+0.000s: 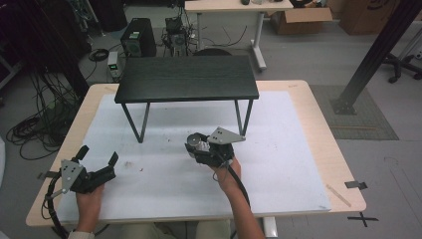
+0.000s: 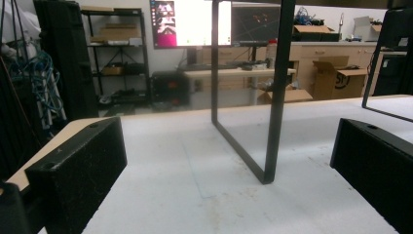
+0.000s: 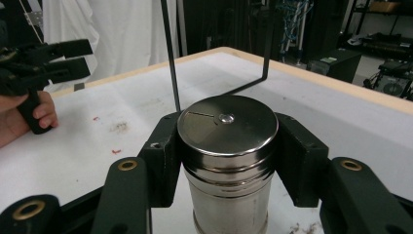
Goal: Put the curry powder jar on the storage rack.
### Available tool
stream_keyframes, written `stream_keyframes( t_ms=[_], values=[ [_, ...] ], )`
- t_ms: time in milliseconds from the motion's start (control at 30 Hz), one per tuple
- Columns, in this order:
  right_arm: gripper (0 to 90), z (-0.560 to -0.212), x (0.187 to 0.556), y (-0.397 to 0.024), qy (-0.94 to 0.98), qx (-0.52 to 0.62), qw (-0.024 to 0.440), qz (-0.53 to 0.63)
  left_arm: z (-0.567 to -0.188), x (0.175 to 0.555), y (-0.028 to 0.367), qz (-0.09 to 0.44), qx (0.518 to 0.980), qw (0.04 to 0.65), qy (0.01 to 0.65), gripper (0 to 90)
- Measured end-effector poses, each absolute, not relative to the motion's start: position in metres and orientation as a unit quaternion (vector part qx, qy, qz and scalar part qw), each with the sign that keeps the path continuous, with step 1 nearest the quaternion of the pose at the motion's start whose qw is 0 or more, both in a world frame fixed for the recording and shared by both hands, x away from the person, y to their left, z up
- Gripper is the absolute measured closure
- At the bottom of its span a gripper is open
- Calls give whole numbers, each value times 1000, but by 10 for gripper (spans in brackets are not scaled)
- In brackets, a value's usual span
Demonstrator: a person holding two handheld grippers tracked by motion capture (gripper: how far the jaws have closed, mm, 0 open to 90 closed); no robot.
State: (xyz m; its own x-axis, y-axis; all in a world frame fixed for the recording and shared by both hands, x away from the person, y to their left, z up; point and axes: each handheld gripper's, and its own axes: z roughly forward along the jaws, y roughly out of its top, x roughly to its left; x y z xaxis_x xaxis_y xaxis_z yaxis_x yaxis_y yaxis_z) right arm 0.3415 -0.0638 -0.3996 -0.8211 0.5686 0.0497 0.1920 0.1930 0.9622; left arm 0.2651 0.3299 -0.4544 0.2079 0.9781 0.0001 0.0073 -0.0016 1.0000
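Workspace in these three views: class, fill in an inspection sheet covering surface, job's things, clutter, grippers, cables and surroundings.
Surface: white mat on a light wooden table, with small stains and red specks.
Job's things: steel canister, upright, lid on, clamped between the right gripper jaws.
Clutter: black raised shelf on thin metal legs at the far side.
Grippers: left gripper open, holding nothing; right shut on the canister.
Cables: black cable trailing along the right forearm.
Surroundings: desks, cardboard boxes, computers, floor wiring.
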Motion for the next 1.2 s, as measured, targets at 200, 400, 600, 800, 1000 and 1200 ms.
stream_keyframes(
  t_ms=[200,400,600,800,1000,1200],
  values=[
    [486,-383,340,-65,754,244,159,588,-454,265,330,443,552,547,447,2],
    [486,-359,338,-68,753,231,152,597,-454,265,330,443,552,547,447,2],
    [486,-344,337,-67,758,219,149,595,-454,265,330,443,551,548,447,3],
    [486,-323,337,-65,760,203,148,599,-454,265,330,443,552,547,447,2],
    [486,-303,338,-61,762,189,145,602,-454,265,330,443,552,547,447,3],
    [486,-287,339,-57,763,177,140,605,-454,265,330,443,552,548,447,3]
  ],
)
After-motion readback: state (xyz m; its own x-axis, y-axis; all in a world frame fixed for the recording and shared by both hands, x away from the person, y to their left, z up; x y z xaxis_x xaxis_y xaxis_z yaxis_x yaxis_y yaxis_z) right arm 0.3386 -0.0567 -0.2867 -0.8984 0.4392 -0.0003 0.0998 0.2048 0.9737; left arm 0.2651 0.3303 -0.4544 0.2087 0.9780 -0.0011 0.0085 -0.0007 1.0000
